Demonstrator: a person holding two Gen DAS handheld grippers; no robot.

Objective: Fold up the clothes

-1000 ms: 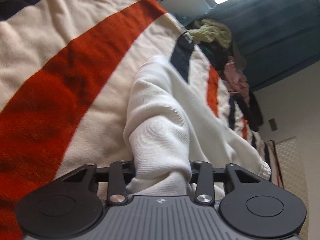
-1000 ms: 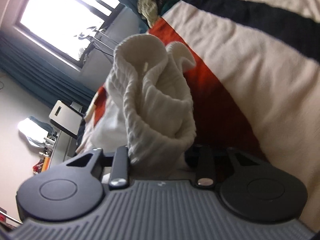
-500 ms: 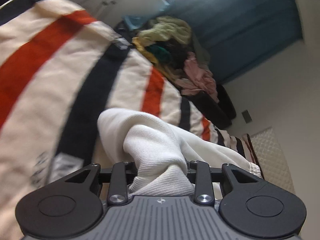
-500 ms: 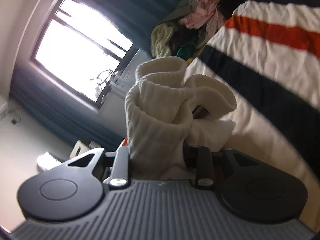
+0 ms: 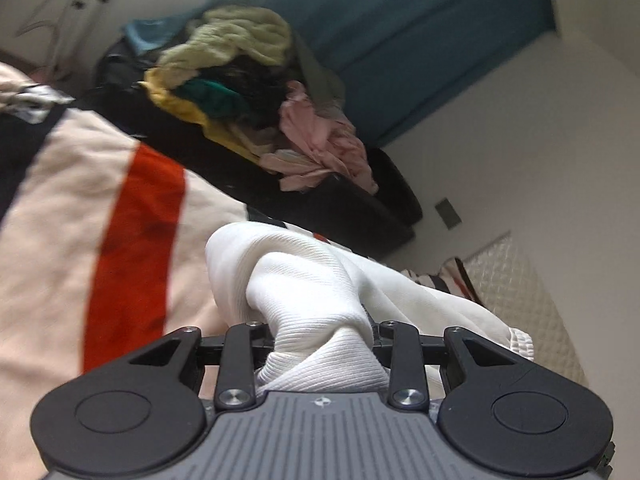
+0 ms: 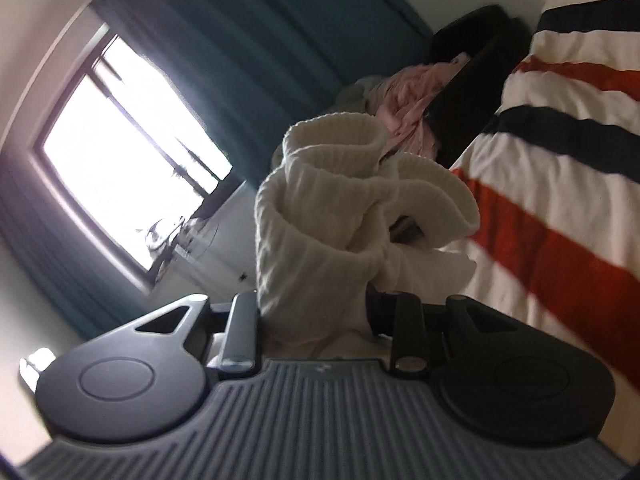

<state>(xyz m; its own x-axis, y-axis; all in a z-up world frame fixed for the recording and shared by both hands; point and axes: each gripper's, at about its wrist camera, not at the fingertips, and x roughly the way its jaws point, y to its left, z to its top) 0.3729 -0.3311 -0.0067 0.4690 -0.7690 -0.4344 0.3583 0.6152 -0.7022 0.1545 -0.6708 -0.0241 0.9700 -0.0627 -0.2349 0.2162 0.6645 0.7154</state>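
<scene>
A: What does the left gripper (image 5: 322, 334) hold?

B: It is closed on a white sweater (image 5: 320, 280). The ribbed cloth is bunched and twisted between its two jaws and fills the gap there. From the jaws the sweater spreads forward and to the right, and a ribbed cuff (image 5: 518, 344) shows at the right edge.

A: And the right gripper (image 6: 314, 312)?

B: It is also clamped on the same white sweater (image 6: 320, 240). In its view the cloth stands up from the jaws in a thick roll, and two ribbed edges (image 6: 336, 132) curl open at the top.

A: Where is the sweater in the room?

B: It is over a striped blanket (image 5: 132, 216) with cream, red and dark bands. In the left view the sweater lies low against the blanket. In the right view the blanket (image 6: 560, 200) is to the right of the raised cloth. I cannot tell how much of the sweater touches it.

A: What is behind?

B: A pile of clothes (image 5: 260, 92) in yellow, green, black and pink lies on a dark piece of furniture (image 5: 344, 208) beyond the blanket. The pink clothes (image 6: 412, 96) also show in the right view, just behind the sweater. There is a blue curtain (image 5: 420, 40) behind the pile and a white wall (image 5: 540, 160) to the right. The right view shows a bright window (image 6: 120, 160) with the curtain (image 6: 280, 40) beside it.
</scene>
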